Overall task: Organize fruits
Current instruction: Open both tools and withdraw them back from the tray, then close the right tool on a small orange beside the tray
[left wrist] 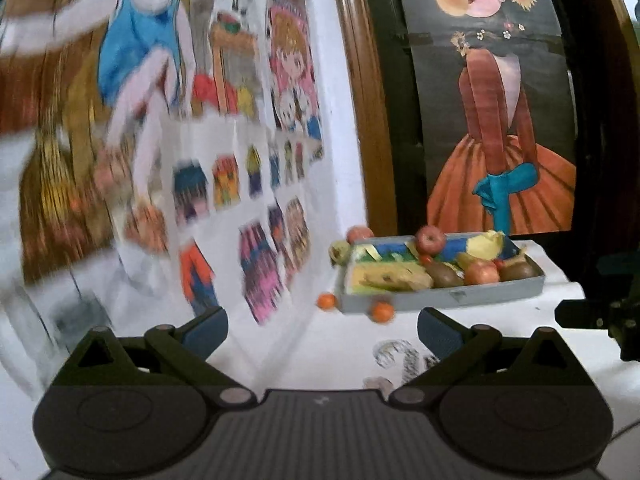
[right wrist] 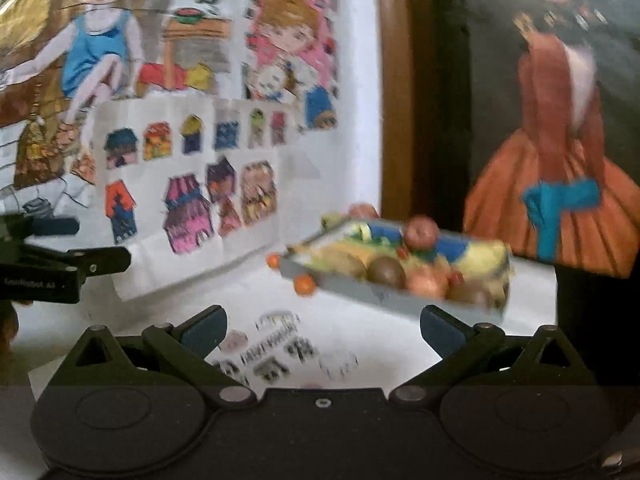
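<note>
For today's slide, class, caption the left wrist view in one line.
Open left gripper faces a grey tray of apples and kiwis, two small oranges loose on the white table.

Home room: children's drawings (left wrist: 248, 184), fruit tray (left wrist: 440, 300)

One grey tray (left wrist: 440, 300) on the desk (left wrist: 340, 344). Two red apples inside it, one at the back (left wrist: 430, 239) and one near the front wall (left wrist: 481, 273); a third apple (left wrist: 359, 234) outside, behind the tray's far corner. Two brown kiwis (left wrist: 444, 275) (left wrist: 516, 270) in the tray. Two small oranges (left wrist: 327, 301) (left wrist: 382, 312) loose on the desk, just beside the tray's front. One greenish fruit (left wrist: 339, 251) outside the left end. Yellow fruit in the tray, too blurred to count. Two grippers, each with two jaws spread apart.
</note>
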Available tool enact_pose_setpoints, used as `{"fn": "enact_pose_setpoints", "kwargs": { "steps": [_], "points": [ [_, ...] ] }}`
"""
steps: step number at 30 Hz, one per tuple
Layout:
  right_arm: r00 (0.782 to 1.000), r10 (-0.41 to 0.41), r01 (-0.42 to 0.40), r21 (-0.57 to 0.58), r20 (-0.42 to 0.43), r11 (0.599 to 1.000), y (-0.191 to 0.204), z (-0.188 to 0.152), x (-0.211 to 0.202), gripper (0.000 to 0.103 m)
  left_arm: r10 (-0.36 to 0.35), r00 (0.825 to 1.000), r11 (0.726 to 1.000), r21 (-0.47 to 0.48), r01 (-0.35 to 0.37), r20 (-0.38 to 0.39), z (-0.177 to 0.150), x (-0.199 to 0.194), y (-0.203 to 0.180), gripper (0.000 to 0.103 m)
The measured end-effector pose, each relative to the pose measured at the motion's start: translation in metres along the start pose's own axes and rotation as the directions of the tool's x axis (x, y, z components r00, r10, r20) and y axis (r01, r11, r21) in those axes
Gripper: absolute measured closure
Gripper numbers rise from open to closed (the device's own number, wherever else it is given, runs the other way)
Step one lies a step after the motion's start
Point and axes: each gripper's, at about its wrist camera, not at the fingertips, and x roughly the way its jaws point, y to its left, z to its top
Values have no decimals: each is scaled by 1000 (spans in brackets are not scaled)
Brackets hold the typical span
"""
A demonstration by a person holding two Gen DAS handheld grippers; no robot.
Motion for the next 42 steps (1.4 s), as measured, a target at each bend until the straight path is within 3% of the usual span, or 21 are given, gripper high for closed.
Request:
{"fn": "enact_pose_setpoints", "kwargs": {
  "steps": [6,9,11,18,19,21,22,23,25,28,34,39,42],
  "points": [
    [989,112,-111,-17,102,994,18,71,24,1,58,998,998,6,-58,14,51,7,22,0],
    [984,121,-120,-12,133,993,21,80,48,1,78,997,997,-5,-78,26,64,18,26,0],
    [984,138,-137,-18,114,990,19,72,71,1,72,997,997,-34,-71,24,64,32,28,0],
    [988,137,-139,-29,-73,990,4,20,155,1,-9,999,989,-149,2,-46,45,113,30,0],
    [985,146,-149,-24,-89,989,1,15,165,1,14,999,989,-149,-20,-36,42,121,29,0],
    [980,154,-158,-24,-124,987,-4,7,184,3,118,993,984,-135,-113,25,34,129,16,0],
    [979,149,-153,-22,-138,988,-7,4,192,4,116,992,989,-102,-110,56,29,133,10,0],
    [978,151,-156,-18,-143,988,-9,1,198,6,63,996,997,-53,-60,57,25,138,6,0],
    [974,167,-170,-6,-153,985,-16,-4,209,7,14,1000,1000,26,-15,25,19,146,-3,0],
    [966,188,-189,12,-177,982,-22,-11,227,11,45,997,998,41,-48,68,8,148,-13,0],
    [959,196,-188,57,-203,981,-27,-15,264,19,50,998,998,35,-51,41,0,150,-16,0],
    [942,206,-169,157,-263,973,-25,-17,295,34,70,997,996,52,-71,21,-2,146,-12,0],
    [948,192,-159,144,-255,977,-16,-18,300,39,80,997,995,54,-81,21,-5,137,-10,0]
  ]
}}
